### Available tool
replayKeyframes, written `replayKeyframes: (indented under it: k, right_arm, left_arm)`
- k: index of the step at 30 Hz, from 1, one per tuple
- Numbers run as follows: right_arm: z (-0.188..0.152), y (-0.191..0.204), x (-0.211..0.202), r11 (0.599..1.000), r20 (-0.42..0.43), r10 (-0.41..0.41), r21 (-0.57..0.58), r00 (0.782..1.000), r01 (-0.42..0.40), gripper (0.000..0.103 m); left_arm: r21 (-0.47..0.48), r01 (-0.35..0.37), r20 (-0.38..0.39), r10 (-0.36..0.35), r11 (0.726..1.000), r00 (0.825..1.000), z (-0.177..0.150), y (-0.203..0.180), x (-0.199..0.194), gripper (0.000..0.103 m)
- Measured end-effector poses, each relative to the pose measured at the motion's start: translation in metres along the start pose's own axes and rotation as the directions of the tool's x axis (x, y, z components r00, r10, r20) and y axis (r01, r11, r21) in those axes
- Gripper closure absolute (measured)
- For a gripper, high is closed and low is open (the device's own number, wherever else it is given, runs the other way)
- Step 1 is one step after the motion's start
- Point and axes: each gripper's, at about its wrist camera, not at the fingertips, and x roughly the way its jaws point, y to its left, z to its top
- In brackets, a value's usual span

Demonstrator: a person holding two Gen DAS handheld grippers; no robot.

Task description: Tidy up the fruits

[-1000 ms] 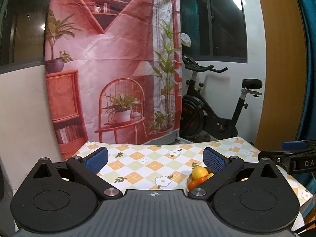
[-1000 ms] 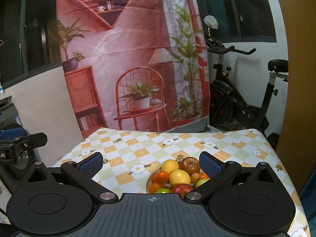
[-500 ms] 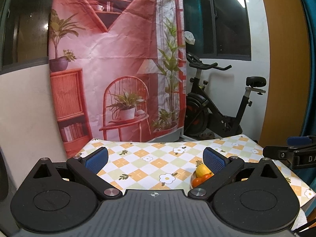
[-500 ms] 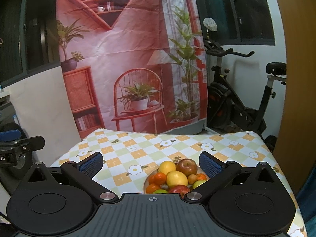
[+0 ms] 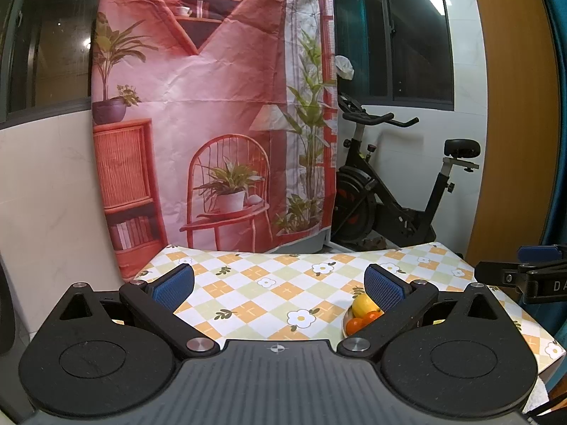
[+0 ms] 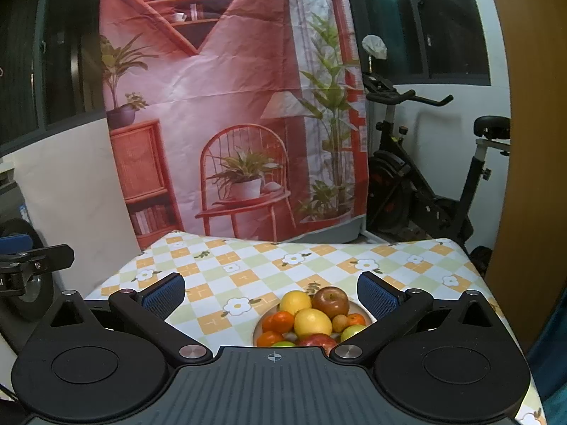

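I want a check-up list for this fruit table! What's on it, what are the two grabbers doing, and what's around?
Surface: table with checked flower tablecloth, mostly bare.
Job's things: plate piled with fruit: red apple, lemon, oranges, green fruit.
Clutter: nothing seen.
Grippers: left gripper open, over bare cloth, plate at its right finger; right gripper open, holding nothing, plate between its fingers.
Cables: nothing seen.
Surroundings: pink printed backdrop, exercise bike, dark windows.
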Motion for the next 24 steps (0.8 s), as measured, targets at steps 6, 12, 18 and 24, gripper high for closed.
replayKeyframes:
  k: [6, 12, 18, 24]
  right_arm:
    - [0.0003, -0.0014, -0.0002, 1.000, 0.000, 0.000, -0.001, 1.000, 0.000, 0.000]
    - [-0.0004, 0.0006, 0.0002, 1.000, 0.000, -0.001, -0.002, 1.000, 0.001, 0.000]
    - [0.0004, -0.0028, -0.0005, 1.000, -0.001, -0.002, -0.004, 1.000, 0.002, 0.000]
    - [-0.0003, -0.0003, 0.0000, 1.000, -0.001, -0.003, -0.005, 1.000, 0.003, 0.000]
  left_arm:
    - [0.005, 0.005, 0.001, -0.005, 1.000, 1.000, -0.0003, -0.0002, -0.0012, 0.000]
    - [0.003, 0.006, 0.004, -0.006, 1.000, 1.000, -0.0002, 0.0005, -0.0013, 0.000]
    - [0.003, 0.008, 0.003, -0.008, 1.000, 1.000, -0.0003, 0.0004, -0.0018, 0.000]
    - [0.001, 0.012, 0.000, -0.012, 1.000, 1.000, -0.0011, -0.0003, -0.0020, 0.000]
